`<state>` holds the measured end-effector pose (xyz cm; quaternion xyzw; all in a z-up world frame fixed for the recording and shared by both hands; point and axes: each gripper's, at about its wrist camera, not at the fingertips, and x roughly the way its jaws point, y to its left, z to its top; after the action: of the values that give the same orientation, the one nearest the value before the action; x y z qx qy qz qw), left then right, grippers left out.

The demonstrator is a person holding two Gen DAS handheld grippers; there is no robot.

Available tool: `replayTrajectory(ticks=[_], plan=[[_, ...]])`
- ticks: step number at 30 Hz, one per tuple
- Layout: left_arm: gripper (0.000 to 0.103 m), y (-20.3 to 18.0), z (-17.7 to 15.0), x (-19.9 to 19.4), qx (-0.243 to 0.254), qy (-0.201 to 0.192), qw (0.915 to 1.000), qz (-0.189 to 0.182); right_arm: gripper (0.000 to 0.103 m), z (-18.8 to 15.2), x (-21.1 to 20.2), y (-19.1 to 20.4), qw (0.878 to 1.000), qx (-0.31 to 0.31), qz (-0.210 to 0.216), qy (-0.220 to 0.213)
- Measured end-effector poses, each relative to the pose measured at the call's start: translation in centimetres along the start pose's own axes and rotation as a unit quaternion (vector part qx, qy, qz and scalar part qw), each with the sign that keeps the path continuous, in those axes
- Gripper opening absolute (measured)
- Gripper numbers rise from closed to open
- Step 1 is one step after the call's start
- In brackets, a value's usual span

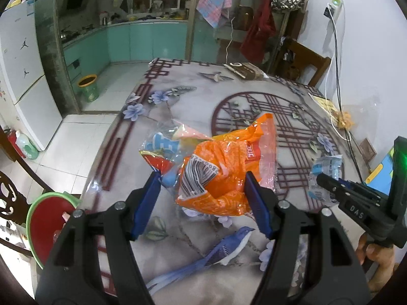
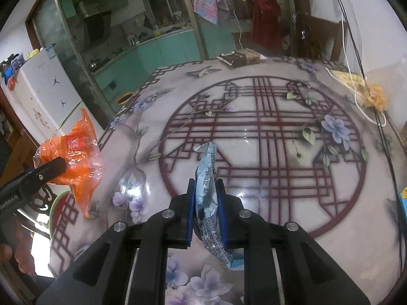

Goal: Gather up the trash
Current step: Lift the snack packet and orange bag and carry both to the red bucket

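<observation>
Left gripper [image 1: 203,190]: fingers clamp orange wrapper bundle [image 1: 223,167], lifted off counter [image 1: 178,96] for binning. Right gripper [image 2: 205,203]: fingers pinch blue wrapper [image 2: 208,178], likewise.

**Blue wrapper pinched over the patterned table**

The right gripper [image 2: 205,195] clamps a crumpled blue wrapper [image 2: 208,178], its blue pads [image 2: 190,208] pressing both sides; the wrapper's top stands above them and its tail hangs below. The table [image 2: 267,132], with its red lattice circle, lies beneath. Off the table's left edge, the left gripper [image 2: 54,165] grips an orange bag [image 2: 73,157] held in the air. A green-rimmed basin [image 2: 57,203] sits below that bag.
</observation>
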<state>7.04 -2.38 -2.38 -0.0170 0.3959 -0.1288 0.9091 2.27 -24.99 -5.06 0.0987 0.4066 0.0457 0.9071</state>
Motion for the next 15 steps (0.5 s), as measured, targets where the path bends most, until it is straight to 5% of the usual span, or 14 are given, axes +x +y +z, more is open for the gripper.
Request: replayTrajectory(ticks=[15], plan=[[0.065, 3.9, -0.6, -4.8, 0.006, -0.059, 0.9979, 0.027, 0.014, -2.9, -2.9, 6.3, 0.998, -0.060, -0.009, -0.032]])
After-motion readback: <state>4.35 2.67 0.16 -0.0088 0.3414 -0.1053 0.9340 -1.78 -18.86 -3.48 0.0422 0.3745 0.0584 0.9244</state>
